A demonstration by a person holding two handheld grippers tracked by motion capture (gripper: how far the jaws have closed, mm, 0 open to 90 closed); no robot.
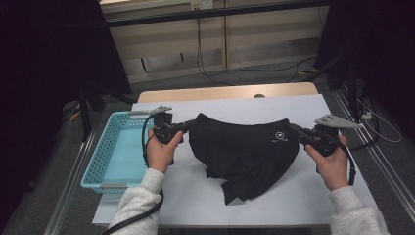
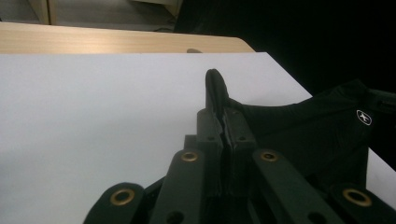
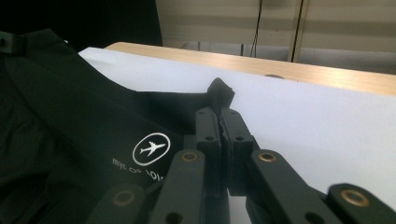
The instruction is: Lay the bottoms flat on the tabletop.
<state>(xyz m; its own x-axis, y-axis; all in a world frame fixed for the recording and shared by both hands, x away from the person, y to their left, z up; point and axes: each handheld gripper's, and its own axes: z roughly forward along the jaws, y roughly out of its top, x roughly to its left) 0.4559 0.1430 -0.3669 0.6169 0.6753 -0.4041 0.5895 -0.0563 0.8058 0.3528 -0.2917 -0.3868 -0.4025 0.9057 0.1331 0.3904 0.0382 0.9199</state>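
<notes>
The high view takes in a blue basket [image 1: 113,147] at the left of the frame beside the white worktop [image 1: 235,205]; the right gripper view brings up a white aeroplane logo [image 3: 151,149] on the black garment [image 1: 243,147], which hangs stretched at mid-frame. The left hand-held gripper [image 1: 188,126] is clenched on the garment's left corner, the right hand-held gripper [image 1: 295,129] on its right corner.

white airplane-in-a-circle logo on the black garment [image 3: 70,121], small white lettering under it starting "myc", rest hidden
</notes>
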